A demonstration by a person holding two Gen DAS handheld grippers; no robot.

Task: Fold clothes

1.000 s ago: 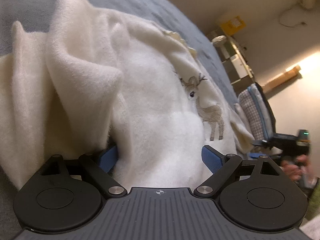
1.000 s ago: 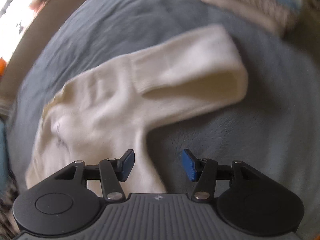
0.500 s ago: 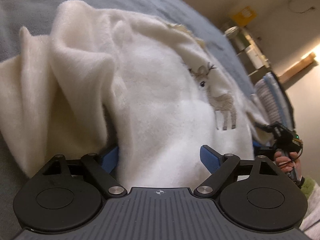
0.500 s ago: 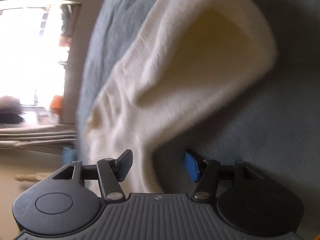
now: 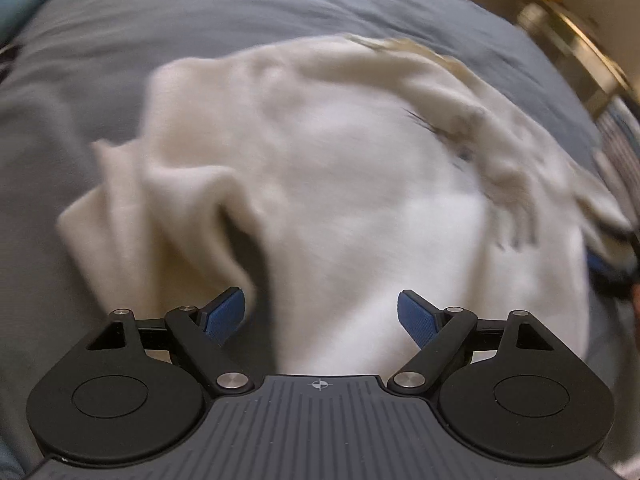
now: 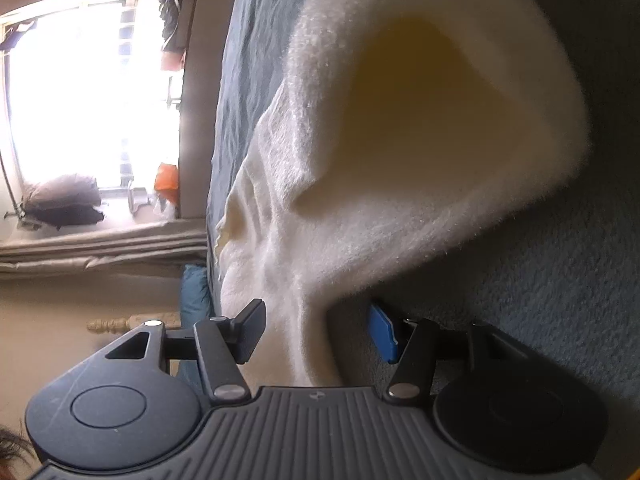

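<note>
Left wrist cam first, pic's pretty smeared w/ motion blur. Grey bedspread [image 5: 280,12] fills the top and the 9 o'clock side. Cream sweater [image 5: 340,200] lies crumpled on it, mid-frame, w/ a bunched fold at about 9 o'clock and a brownish print [image 5: 480,148] toward 2 o'clock, too blurry to say what it is. Left gripper [image 5: 320,316] sits at 6 o'clock, fingers spread wide, blue pads [image 5: 226,312] clear on both sides. Sweater hem runs down between them but nothing's pinched, so it's released. Something shiny and blurred at 1 o'clock, can't tell what.

Right wrist cam, view's rolled sideways. Bright window [image 6: 88,92] at 9-10 o'clock w/ a dark bundle on the sill. The bedspread [image 6: 540,300] shows at 12 o'clock and again at 3-4 o'clock. The sweater [image 6: 400,160] hangs big through the middle, a sleeve opening gaping at 1 o'clock. Right gripper [image 6: 316,328] at 6 o'clock, fingers apart, w/ a strip of sweater edge dropping between them. Left finger is just beside the fabric, the blue pad [image 6: 382,332] is clear of it, so not clamped.
</note>
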